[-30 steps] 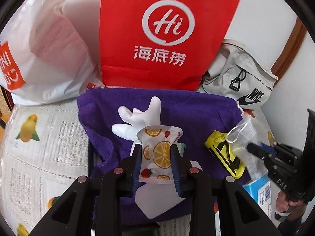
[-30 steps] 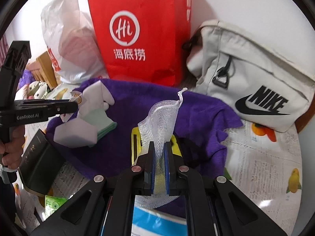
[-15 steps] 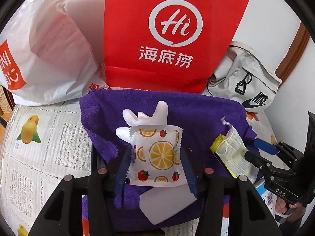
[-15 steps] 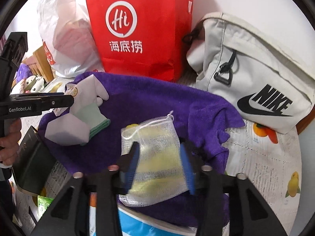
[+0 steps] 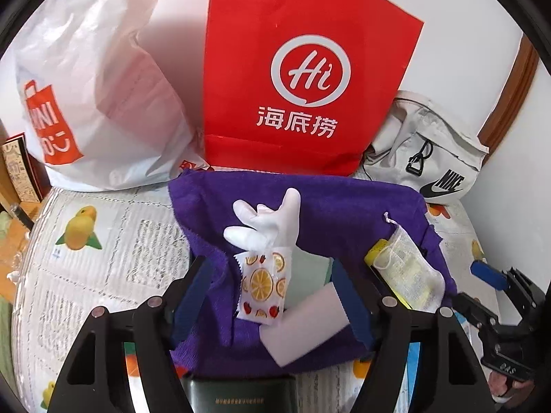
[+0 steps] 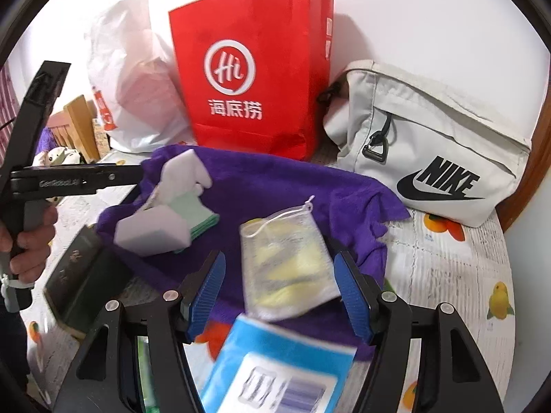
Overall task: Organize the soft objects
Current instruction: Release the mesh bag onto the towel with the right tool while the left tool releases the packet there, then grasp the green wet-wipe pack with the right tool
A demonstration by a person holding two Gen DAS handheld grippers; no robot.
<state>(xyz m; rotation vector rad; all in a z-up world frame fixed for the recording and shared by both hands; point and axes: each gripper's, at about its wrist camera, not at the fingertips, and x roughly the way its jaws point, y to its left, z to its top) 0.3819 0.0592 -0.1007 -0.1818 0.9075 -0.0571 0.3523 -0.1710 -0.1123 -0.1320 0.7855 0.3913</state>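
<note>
We note left tool (image 5: 272, 290) jaws opening, fruit-print packet (image 5: 262, 285) lying loose between; right tool (image 6: 279, 287) jaws opening, mesh pouch (image 6: 287, 268) released dead ahead, long axis along fingers.

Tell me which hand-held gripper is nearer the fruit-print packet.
Left. The fruit-print packet lies between the opening left hand-held gripper jaws; the right hand-held gripper is off beside the mesh pouch.

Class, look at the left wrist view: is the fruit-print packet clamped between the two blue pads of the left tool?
No. The fruit-print packet lies on the purple towel, clear gaps either side, while the left tool is opening.
</note>
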